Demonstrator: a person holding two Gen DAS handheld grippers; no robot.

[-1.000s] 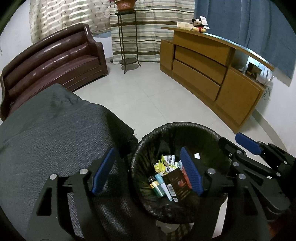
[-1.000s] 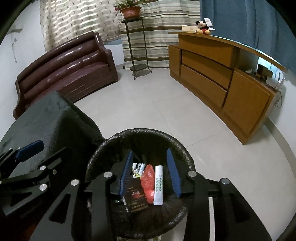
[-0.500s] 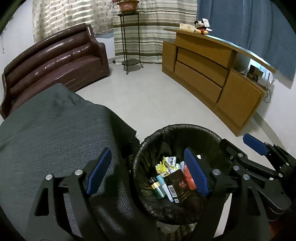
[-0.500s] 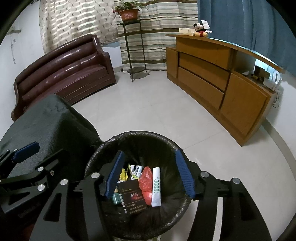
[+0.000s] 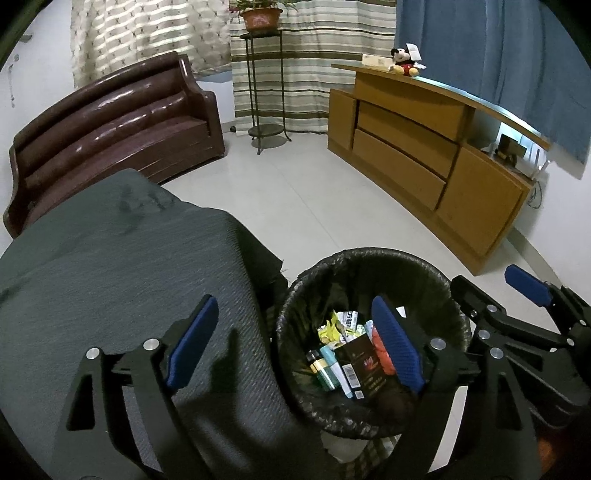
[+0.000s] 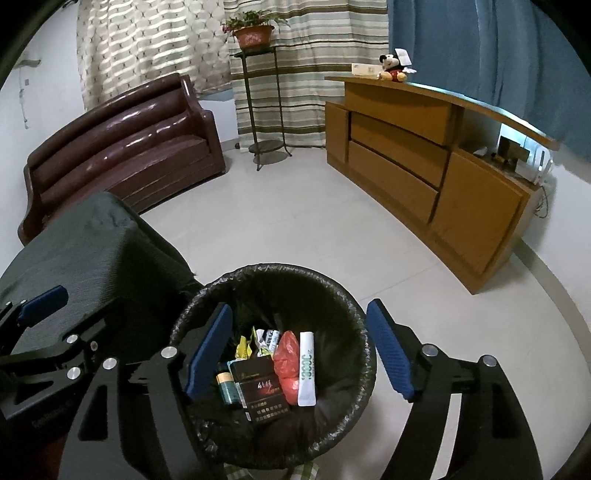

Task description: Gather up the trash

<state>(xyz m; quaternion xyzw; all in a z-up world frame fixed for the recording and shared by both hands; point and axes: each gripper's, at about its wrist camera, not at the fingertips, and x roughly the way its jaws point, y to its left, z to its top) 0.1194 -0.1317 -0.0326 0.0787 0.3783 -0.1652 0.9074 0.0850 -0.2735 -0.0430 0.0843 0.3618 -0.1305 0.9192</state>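
Both grippers tilt downward over the round bin lined with a black plastic bag (image 6: 207, 310). The right gripper (image 6: 299, 354), jaws just widened and empty, hangs above the white sachet (image 6: 307, 365) and red wrapper (image 6: 288, 360) lying inside. The left gripper (image 5: 295, 343), spreading too, straddles the bin's rim beside the grey cloth-covered table (image 5: 110, 266).

One round bin lined with a black plastic bag (image 6: 207, 295) is being counted, along with one dark cigarette carton (image 6: 264, 391), one red plastic wrapper (image 6: 288, 354), one white sachet with green print (image 6: 307, 365), one crumpled yellow wrapper (image 6: 243, 345), one brown leather sofa (image 6: 122, 147), one potted plant (image 6: 254, 31) and one plush mouse toy (image 6: 394, 68)
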